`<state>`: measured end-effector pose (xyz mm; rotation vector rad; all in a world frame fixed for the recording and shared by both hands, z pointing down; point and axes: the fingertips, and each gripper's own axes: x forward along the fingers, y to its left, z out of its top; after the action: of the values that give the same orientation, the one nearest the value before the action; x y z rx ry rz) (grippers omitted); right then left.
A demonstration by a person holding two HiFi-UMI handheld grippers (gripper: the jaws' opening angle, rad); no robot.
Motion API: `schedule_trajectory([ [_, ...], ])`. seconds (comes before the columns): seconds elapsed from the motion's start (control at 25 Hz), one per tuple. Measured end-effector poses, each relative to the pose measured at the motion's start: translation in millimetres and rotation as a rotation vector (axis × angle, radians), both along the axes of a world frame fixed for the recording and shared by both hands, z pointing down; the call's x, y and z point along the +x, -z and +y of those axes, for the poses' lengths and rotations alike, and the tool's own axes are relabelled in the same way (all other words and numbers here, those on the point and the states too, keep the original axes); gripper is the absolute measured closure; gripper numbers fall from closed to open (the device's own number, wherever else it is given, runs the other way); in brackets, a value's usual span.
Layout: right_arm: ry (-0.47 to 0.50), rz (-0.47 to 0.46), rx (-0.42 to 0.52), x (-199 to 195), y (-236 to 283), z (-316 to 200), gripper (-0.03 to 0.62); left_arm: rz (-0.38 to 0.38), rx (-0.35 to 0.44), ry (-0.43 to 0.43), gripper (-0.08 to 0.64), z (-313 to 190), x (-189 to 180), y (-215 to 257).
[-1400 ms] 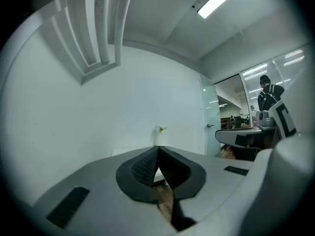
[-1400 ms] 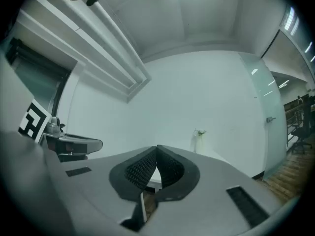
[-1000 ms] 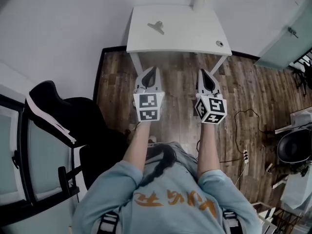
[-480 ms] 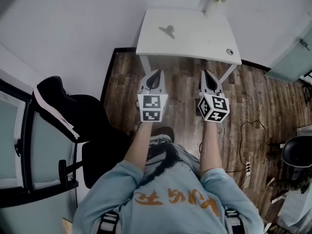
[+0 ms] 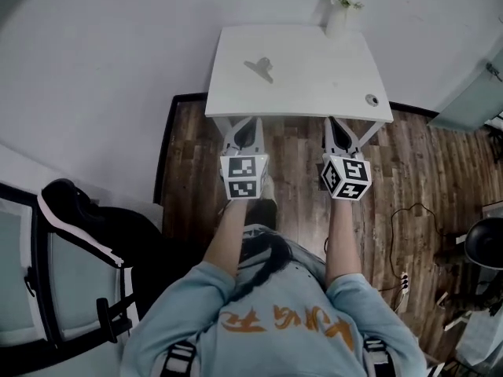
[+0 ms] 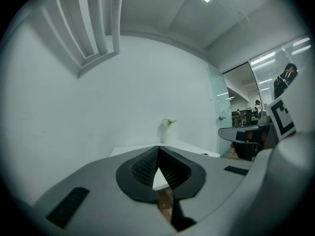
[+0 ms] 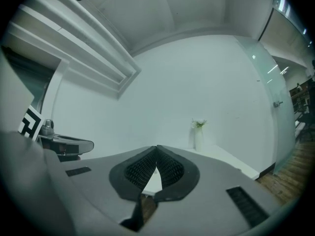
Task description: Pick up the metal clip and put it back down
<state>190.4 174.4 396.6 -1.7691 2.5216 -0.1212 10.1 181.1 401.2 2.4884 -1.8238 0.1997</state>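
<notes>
A metal clip (image 5: 258,67) lies on the left part of a small white table (image 5: 314,85) in the head view. My left gripper (image 5: 244,126) is held just short of the table's front edge, on the left, its jaws shut with nothing between them. My right gripper (image 5: 336,129) hangs beside it near the table's front right, also shut and empty. In the left gripper view the closed tips (image 6: 158,148) point at the table top (image 6: 142,150). The right gripper view shows its closed tips (image 7: 157,148) the same way. The clip does not show in either gripper view.
A white vase with flowers (image 5: 338,16) stands at the table's back edge, also seen as the vase (image 6: 167,131) and the vase (image 7: 198,135). A small round fitting (image 5: 372,99) sits at the table's front right. A black chair (image 5: 86,210) is at left; cables (image 5: 409,218) lie on the wood floor.
The person has stepped closer to the table: the table and clip sit nearer the grippers in the head view, and the chair has slid away to the lower left. Both grippers stay shut.
</notes>
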Motion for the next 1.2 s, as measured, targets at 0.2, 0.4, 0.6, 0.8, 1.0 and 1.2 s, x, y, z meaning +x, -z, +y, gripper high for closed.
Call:
schedule_trajectory([
  [0.2, -0.014, 0.005, -0.034, 1.7, -3.1, -99.8, 0.589, 0.022, -0.048, 0.002, 0.540, -104.4, -4.6, -11.4],
  [0.4, 0.028, 0.028, -0.096, -30.9, -12.2, -201.2, 0.589, 0.033, -0.104, 0.025, 0.540, -208.5, -28.7, -16.8],
  [0.6, 0.085, 0.054, -0.169, -65.9, -39.9, -287.4, 0.589, 0.059, -0.200, 0.078, 0.540, -291.0, -57.3, -56.0],
  [0.8, 0.088, 0.105, -0.212, -64.0, -56.8, -333.2, 0.589, 0.104, -0.265, 0.110, 0.540, -338.7, -66.1, -85.5],
  [1.0, 0.103, 0.181, -0.259, -49.7, -75.7, -358.7, 0.589, 0.108, -0.312, 0.103, 0.540, -356.8, -44.9, -105.1],
  [1.2, 0.193, 0.183, -0.299, -65.8, -90.0, -379.8, 0.589, 0.096, -0.337, 0.141, 0.540, -361.2, -43.9, -112.8],
])
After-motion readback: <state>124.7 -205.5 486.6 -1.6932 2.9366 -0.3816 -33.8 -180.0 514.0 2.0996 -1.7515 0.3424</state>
